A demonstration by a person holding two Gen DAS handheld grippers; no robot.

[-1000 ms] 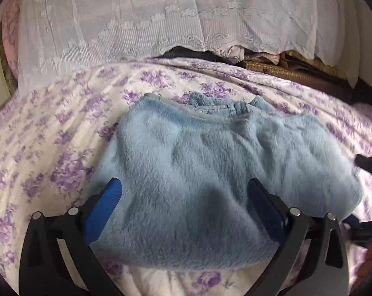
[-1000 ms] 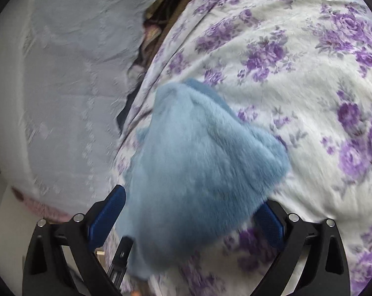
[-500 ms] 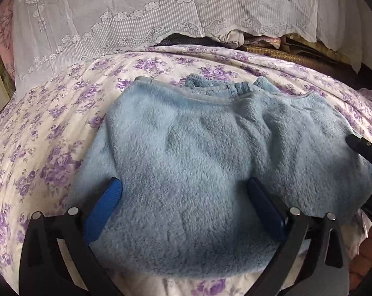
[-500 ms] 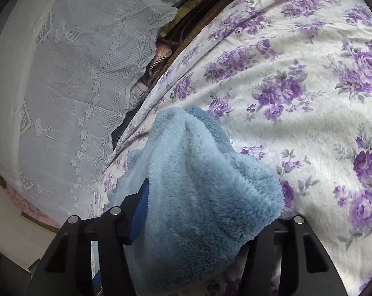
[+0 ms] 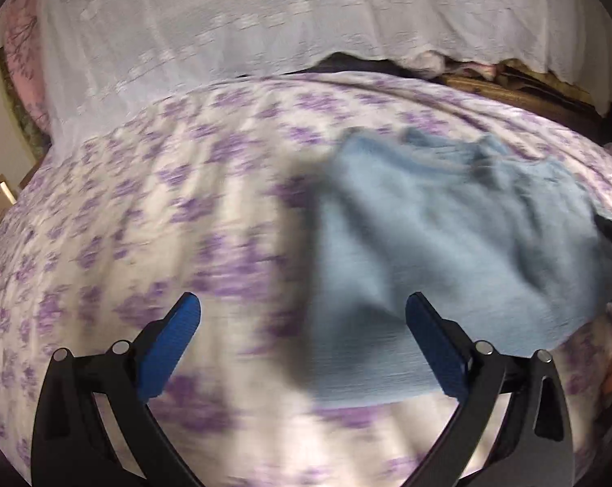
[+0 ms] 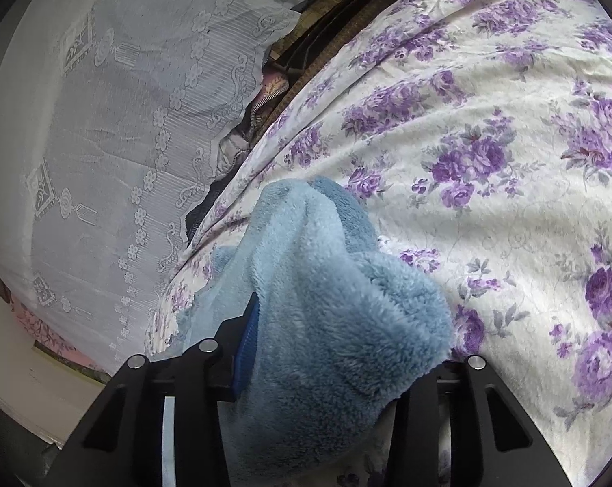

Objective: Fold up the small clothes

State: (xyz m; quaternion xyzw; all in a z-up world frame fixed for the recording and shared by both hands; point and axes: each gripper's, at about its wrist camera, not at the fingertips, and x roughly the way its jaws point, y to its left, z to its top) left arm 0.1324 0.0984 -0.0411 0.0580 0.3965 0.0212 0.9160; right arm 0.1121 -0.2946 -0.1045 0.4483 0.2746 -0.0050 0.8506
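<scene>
A light blue fleece garment (image 5: 448,243) lies folded on the floral bedspread (image 5: 143,223), right of centre in the blurred left wrist view. My left gripper (image 5: 301,320) is open and empty; its right finger overlaps the garment's near left edge. In the right wrist view my right gripper (image 6: 338,349) is shut on a bunched end of the blue fleece garment (image 6: 326,284), which fills the space between the fingers and hides the pads.
A white lace cover (image 5: 265,20) drapes over a stack behind the bed, with dark clothes (image 6: 306,48) in the gap below it. The purple-flowered bedspread (image 6: 509,162) spreads to the right. A pink item (image 5: 21,61) sits at the far left.
My left gripper has swung left off the garment, which now sits to its right. My right gripper has closed on the garment's end.
</scene>
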